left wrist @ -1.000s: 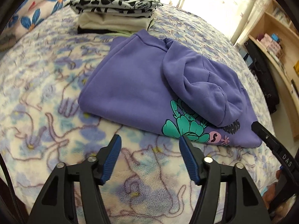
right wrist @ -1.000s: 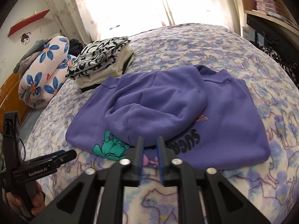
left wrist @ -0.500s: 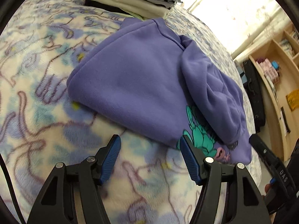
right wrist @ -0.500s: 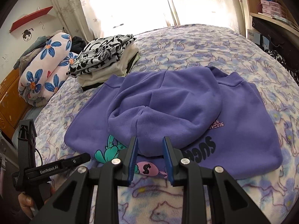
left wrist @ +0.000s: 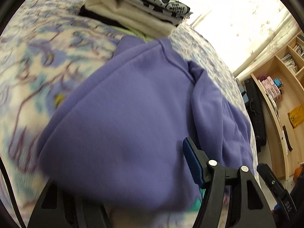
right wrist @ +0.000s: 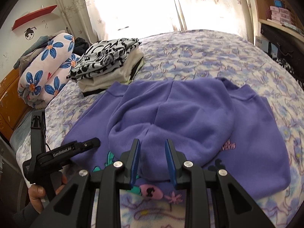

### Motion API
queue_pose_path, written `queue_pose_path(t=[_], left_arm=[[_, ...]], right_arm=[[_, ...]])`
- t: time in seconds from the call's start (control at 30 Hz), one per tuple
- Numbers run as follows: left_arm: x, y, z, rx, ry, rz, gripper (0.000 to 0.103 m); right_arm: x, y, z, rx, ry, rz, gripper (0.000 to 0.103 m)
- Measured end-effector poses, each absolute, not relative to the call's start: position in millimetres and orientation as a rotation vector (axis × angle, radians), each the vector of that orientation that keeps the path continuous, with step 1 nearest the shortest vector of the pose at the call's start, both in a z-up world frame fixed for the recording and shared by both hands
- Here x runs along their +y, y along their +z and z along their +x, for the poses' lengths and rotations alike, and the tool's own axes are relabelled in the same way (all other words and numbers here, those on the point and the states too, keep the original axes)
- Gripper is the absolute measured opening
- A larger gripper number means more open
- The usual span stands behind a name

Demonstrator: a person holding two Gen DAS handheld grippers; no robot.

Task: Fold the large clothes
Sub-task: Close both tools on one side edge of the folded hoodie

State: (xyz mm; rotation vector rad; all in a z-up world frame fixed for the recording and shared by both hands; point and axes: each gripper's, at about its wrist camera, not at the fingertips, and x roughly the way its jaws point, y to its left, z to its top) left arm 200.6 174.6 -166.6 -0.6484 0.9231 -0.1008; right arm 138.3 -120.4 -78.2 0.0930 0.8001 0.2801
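The left hand-held gripper (left wrist: 131, 172) is closing its jaws over the near left edge of the folded purple hoodie (left wrist: 136, 114), fabric between them but not yet pinched. The right hand-held gripper (right wrist: 153, 161) stands partly open astride the hood (right wrist: 171, 121), its pads clear. The hoodie lies on the floral bed (right wrist: 199, 57), near a stack of folded clothes (right wrist: 106, 60).

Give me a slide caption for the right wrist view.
Right gripper straddles the hood tip of a folded purple hoodie on a floral bedspread, folded clothes stacked behind.
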Motion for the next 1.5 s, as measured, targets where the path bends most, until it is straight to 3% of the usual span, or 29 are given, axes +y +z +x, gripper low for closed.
queue_pose_path(t=[0.07, 0.27, 0.5, 0.97, 1.5], left_arm=[[177, -166, 209, 0.895, -0.089, -0.66, 0.038], [164, -147, 222, 0.812, -0.057, -0.607, 0.019], [131, -102, 207, 0.716, -0.039, -0.422, 0.016], [80, -38, 182, 0.701, -0.061, -0.281, 0.016], [7, -6, 174, 0.639, -0.147, -0.058, 0.016]], right_arm=[[-120, -77, 143, 0.771, 0.259, 0.074, 0.027], [-110, -85, 163, 0.703, 0.231, -0.008, 0.024], [-103, -136, 184, 0.812, 0.269, 0.0, 0.019], [-126, -141, 180, 0.863, 0.314, 0.135, 0.019], [-154, -144, 184, 0.937, 0.366, 0.314, 0.019]])
